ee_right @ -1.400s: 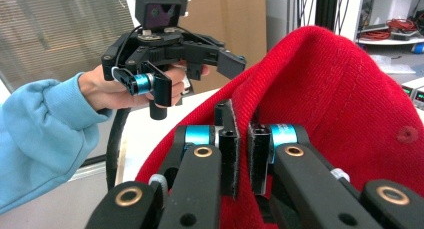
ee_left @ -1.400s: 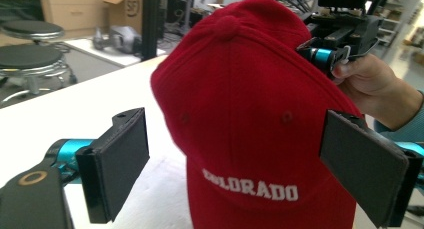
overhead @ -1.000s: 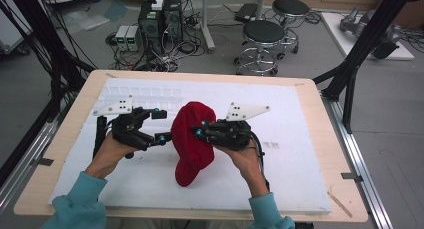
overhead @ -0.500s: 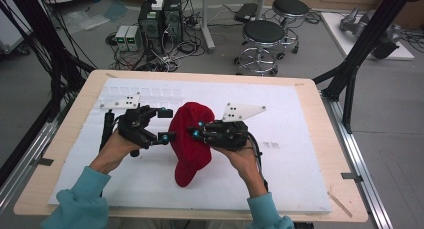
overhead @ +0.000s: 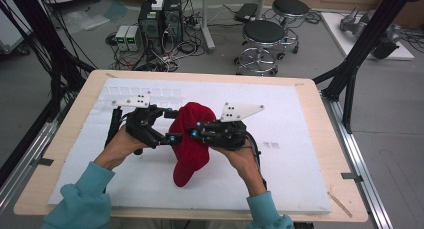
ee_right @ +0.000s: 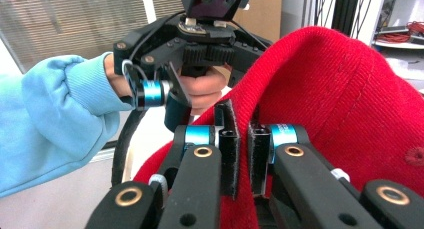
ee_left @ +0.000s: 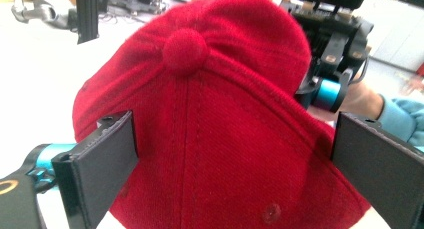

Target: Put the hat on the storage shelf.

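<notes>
My right gripper (overhead: 192,133) is clenched on the edge of the red cap (overhead: 192,141), the fabric pinched between my two pads; in the right gripper view the cloth runs straight up between the jaws, which stand nearly together (ee_right: 239,139). The cap sits mid-table on the white sheet (overhead: 300,139), its crown lifted toward my grippers and its brim (overhead: 187,174) hanging down toward me, its tip resting on the sheet.

My left gripper (overhead: 170,126) is released: its jaws have just been opening and now stand wide, one on each side of the crown without pressing it. In the left gripper view the cap (ee_left: 220,119) lies between them, its covered top button (ee_left: 185,50) up and an eyelet (ee_left: 271,212) low down.

I can read no brand or lettering on the cap. A faint dark print (overhead: 270,145) lies on the sheet to the right, too small to make out.
</notes>
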A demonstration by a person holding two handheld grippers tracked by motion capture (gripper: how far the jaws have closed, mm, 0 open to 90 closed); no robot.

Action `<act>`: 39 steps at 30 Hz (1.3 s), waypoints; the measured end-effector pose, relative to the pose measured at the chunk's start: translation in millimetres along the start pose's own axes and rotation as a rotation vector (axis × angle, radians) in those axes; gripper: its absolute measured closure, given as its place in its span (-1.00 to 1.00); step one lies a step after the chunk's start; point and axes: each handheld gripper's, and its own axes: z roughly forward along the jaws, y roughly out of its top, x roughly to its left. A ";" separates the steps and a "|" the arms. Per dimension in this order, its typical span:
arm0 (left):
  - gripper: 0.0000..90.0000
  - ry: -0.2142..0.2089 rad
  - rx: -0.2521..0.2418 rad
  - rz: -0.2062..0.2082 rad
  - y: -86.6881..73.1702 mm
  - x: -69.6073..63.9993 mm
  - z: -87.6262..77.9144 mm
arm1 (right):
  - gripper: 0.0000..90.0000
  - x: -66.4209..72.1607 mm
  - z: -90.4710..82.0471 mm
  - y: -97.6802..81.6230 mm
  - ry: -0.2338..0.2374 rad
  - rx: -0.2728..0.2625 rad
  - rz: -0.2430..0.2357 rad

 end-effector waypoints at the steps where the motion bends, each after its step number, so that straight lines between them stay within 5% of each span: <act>1: -0.88 0.004 0.008 0.003 -0.1 0.0 0.5 | 0.94 -0.2 0.3 -0.1 0.000 -0.002 -0.003; 11: -0.74 0.013 0.044 0.009 -1.2 -0.8 3.0 | 0.94 0.6 2.1 -0.1 0.002 0.004 -0.008; 23: 0.24 -0.033 0.083 0.057 -2.3 -5.8 -0.6 | 0.94 0.2 0.7 -0.3 -0.020 0.016 -0.016; 27: 0.71 -0.040 0.116 0.040 -3.2 -6.2 -0.7 | 0.93 -0.2 0.1 -0.7 -0.024 0.016 -0.012; 30: 0.85 -0.026 0.125 0.041 -3.7 -7.9 0.1 | 0.90 -0.5 0.3 -1.5 -0.036 0.017 -0.010; 36: 0.87 0.005 0.125 0.063 -2.9 -9.1 -0.2 | 0.56 0.5 1.5 -2.2 -0.049 0.015 -0.015; 39: 0.87 0.025 0.121 0.064 -2.7 -9.6 -0.9 | -0.04 2.1 3.8 -2.7 -0.068 0.009 -0.027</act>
